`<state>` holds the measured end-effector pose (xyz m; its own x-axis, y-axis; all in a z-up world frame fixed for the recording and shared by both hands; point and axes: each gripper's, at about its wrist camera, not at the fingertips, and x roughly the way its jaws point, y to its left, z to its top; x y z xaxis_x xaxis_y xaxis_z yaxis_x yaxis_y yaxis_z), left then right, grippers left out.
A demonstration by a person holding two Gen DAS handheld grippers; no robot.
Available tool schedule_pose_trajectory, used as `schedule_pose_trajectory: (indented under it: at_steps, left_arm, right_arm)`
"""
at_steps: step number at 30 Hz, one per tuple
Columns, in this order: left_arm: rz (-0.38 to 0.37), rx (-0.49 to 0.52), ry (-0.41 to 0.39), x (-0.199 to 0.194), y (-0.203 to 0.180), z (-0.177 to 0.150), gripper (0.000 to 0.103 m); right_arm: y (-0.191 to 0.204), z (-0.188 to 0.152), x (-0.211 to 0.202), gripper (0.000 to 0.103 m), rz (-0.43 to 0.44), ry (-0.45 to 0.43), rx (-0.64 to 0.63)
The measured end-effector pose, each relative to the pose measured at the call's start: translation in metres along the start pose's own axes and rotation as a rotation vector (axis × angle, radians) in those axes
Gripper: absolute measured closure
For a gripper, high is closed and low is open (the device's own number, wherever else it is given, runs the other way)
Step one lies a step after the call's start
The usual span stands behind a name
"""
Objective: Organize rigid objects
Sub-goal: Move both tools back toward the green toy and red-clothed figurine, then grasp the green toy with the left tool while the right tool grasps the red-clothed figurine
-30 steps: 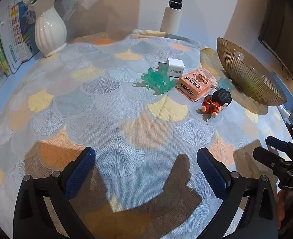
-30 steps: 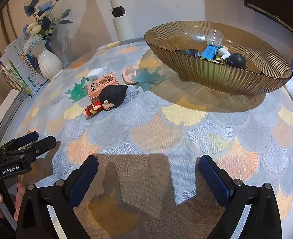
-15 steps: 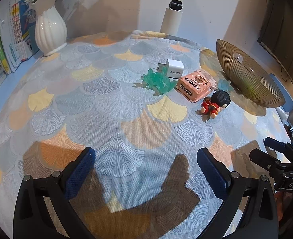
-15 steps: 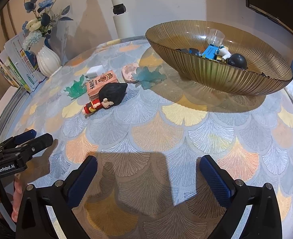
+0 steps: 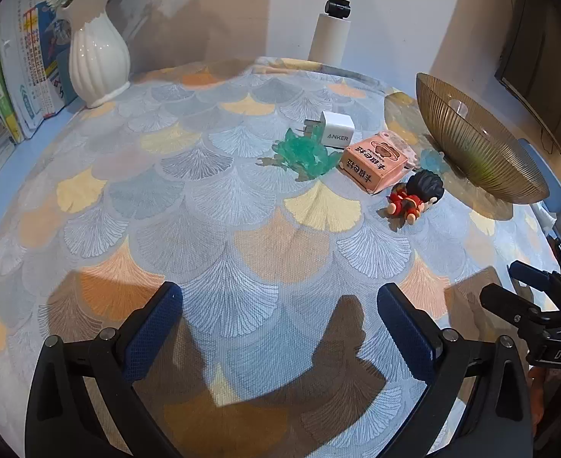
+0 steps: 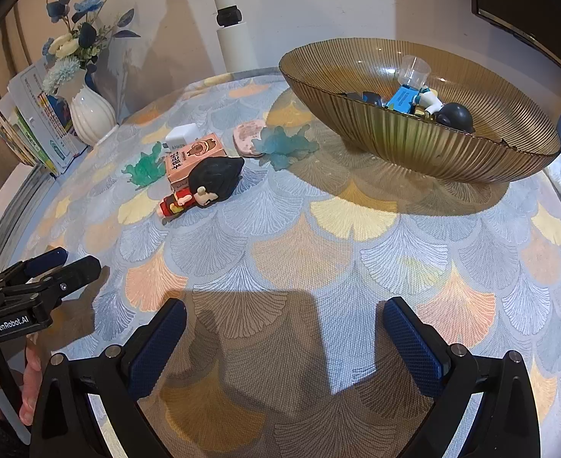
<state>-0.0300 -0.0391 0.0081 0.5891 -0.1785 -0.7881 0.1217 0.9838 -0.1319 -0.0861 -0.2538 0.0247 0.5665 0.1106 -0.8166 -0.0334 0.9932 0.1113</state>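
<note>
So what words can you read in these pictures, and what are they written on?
"ANKER": on the white charger.
"GenRobot.AI": on the left hand-held gripper, seen from the right wrist view.
"DAS": on the right hand-held gripper, seen from the left wrist view; the rest is cut off.
Pink box: dark printed characters, too distorted to read.
Books beside the white vase: spine print too small to read.

**Pastel fans underfoot, amber glass above**

The tablecloth (image 6: 318,236) carries a scalloped ginkgo-fan pattern in grey-blue, pale yellow and peach. The ribbed bowl (image 6: 413,141) is smoky amber. The figurine (image 6: 200,187) has black hair and a red outfit. Beside it sit a salmon-pink box (image 5: 373,162) with dark lettering, a white charger (image 5: 337,129), and translucent green (image 5: 303,152) and teal (image 6: 282,145) pieces. The fluted vase (image 5: 97,57) is glossy white.
</note>
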Motion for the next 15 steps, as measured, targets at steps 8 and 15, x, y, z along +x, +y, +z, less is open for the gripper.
schedule_pose_trajectory:
  at_steps: [8,15]
  left_arm:
    - [-0.021,-0.021,0.007,-0.002,0.004,0.003,0.001]
    - [-0.083,0.07,0.001,-0.002,0.006,0.059,0.002]
  right_arm:
    - [0.005,0.0,0.003,0.0,-0.031,0.016,-0.024]
    - [0.011,0.01,0.005,0.0,0.015,0.089,-0.031]
